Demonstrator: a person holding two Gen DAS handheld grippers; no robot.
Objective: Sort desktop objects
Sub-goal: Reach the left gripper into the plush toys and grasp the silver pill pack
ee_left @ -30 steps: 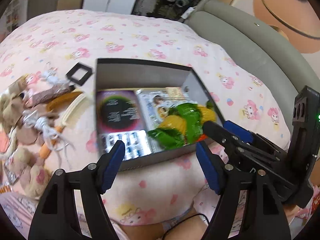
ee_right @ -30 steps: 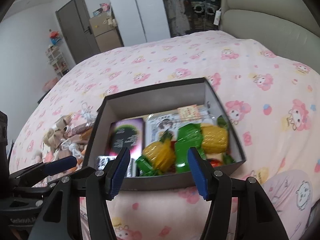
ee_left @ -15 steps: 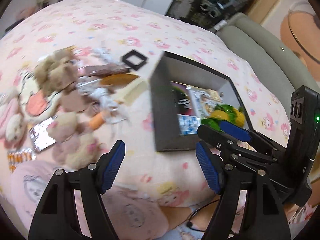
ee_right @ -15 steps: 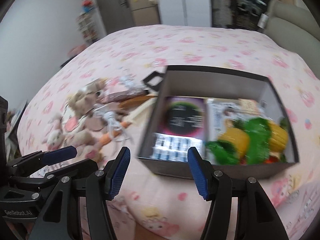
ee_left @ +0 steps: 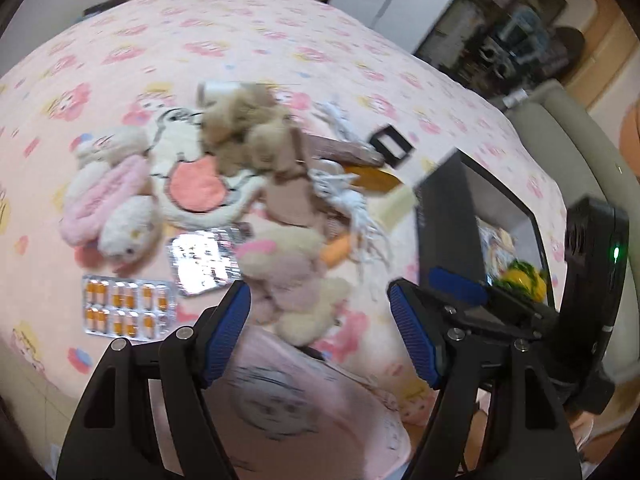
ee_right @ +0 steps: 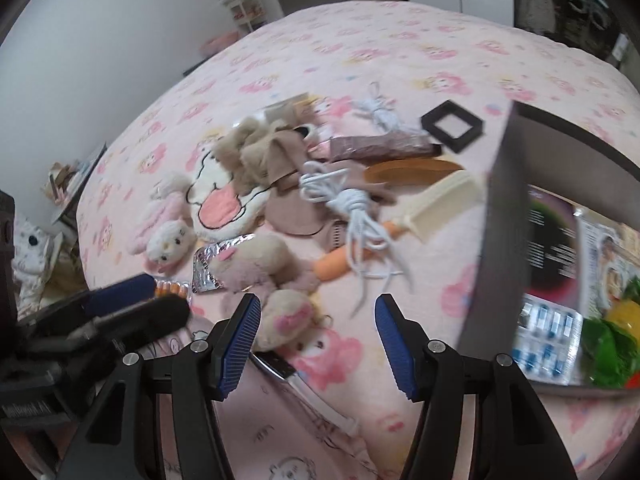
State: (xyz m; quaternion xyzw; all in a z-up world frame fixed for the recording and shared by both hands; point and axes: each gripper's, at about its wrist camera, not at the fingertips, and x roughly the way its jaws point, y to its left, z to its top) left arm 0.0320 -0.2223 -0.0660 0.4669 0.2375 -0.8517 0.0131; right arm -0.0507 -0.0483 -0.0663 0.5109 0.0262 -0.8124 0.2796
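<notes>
1. Left gripper (ee_left: 320, 334): black frame, ribbed blue pads, jaws spread wide, holding nothing. It hangs above the near edge of the bed (ee_left: 248, 28), over a cream-and-pink plush (ee_left: 292, 280).
2. Right gripper (ee_right: 316, 344): same build, jaws spread wide, holding nothing, above the near edge just right of the left gripper.
3. Bed cover: soft pink fabric printed with cartoon faces.
4. Box (ee_right: 504, 216): dark, rigid, square-walled, open-topped, at the right edge of the bed. Inside: a purple-black printed card (ee_right: 554, 240), a blister of blue capsules (ee_right: 548, 340) and yellow and green toy vegetables (ee_right: 616, 340).
5. Loose pile left of the box, apart from it:
   - fuzzy brown plush (ee_right: 264, 152) over a flat white plush with a pink oval (ee_right: 220, 200);
   - pink-and-white plush (ee_left: 108, 200) at the far left of the pile;
   - tangled white cord (ee_right: 352, 208) across an orange carrot toy (ee_right: 340, 260);
   - cream plastic comb (ee_right: 440, 200), brown wooden comb (ee_right: 412, 170), brown wrapped bar (ee_right: 380, 146);
   - black square frame (ee_right: 452, 124).
6. Near edge: blister of orange capsules (ee_left: 128, 306) beside a crinkled foil blister (ee_left: 204, 260), which is partly under the plush.
</notes>
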